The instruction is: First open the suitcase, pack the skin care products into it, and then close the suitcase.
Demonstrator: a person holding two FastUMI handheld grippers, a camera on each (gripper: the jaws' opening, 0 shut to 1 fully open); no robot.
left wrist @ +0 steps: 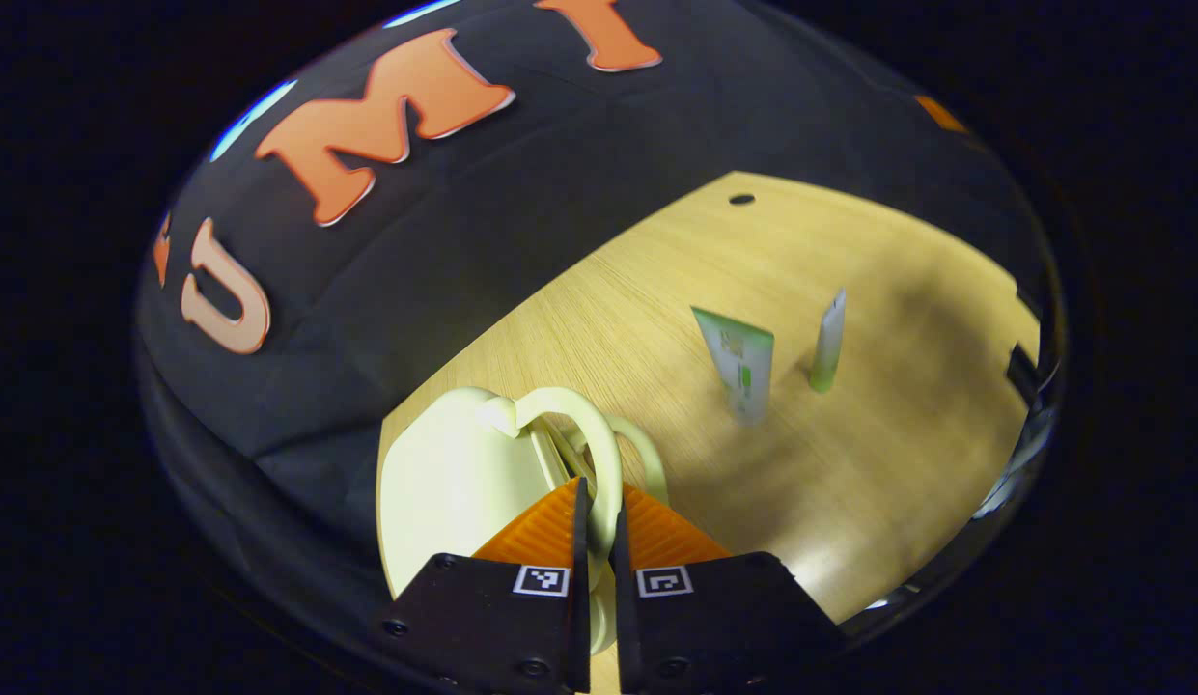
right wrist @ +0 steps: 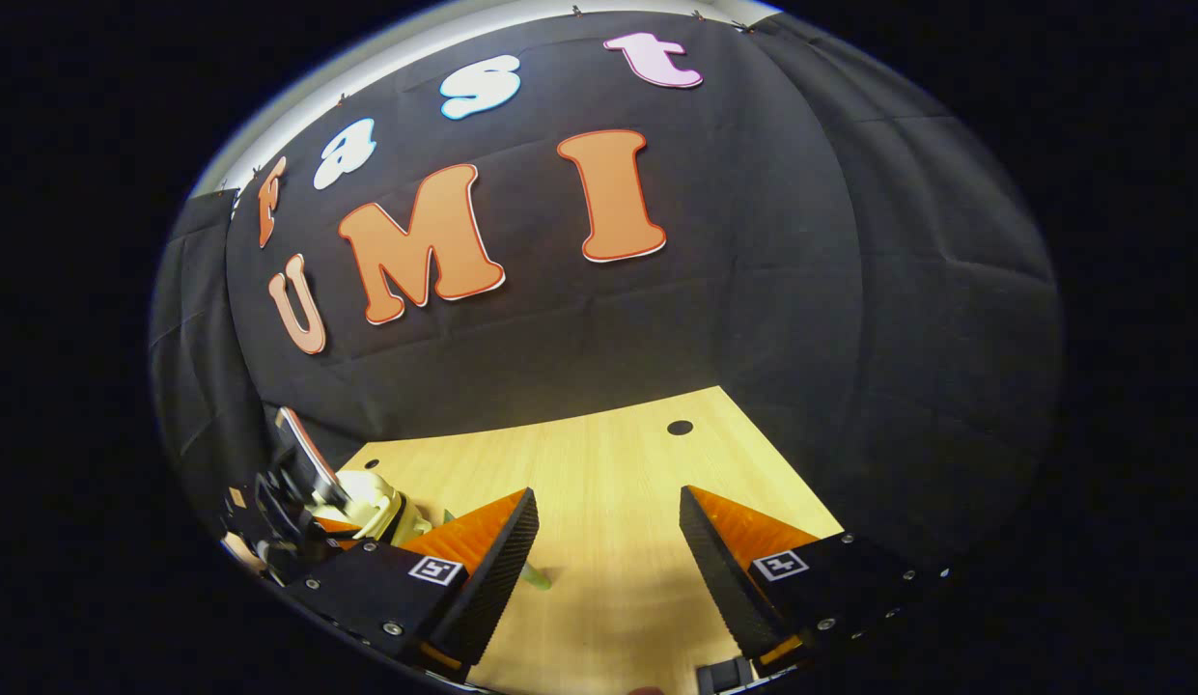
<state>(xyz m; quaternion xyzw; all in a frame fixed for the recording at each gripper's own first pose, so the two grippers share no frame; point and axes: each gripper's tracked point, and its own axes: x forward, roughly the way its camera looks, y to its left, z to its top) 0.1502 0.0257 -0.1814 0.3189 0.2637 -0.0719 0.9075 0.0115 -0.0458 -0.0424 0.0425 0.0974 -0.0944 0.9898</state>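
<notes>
Dim booth, warm overhead light, glare on the table [left wrist: 878, 502], fisheye-warped edges.

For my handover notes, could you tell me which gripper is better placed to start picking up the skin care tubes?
Right, probably. The right gripper is open and empty over the table. The left gripper is shut on the suitcase handle, so it is occupied; the two tubes stand beyond it.

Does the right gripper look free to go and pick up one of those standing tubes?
Probably yes. The right gripper has its jaws wide open with nothing between them, and bare wooden table ahead. The two tubes stand upright and apart, with nothing crowding them.
</notes>
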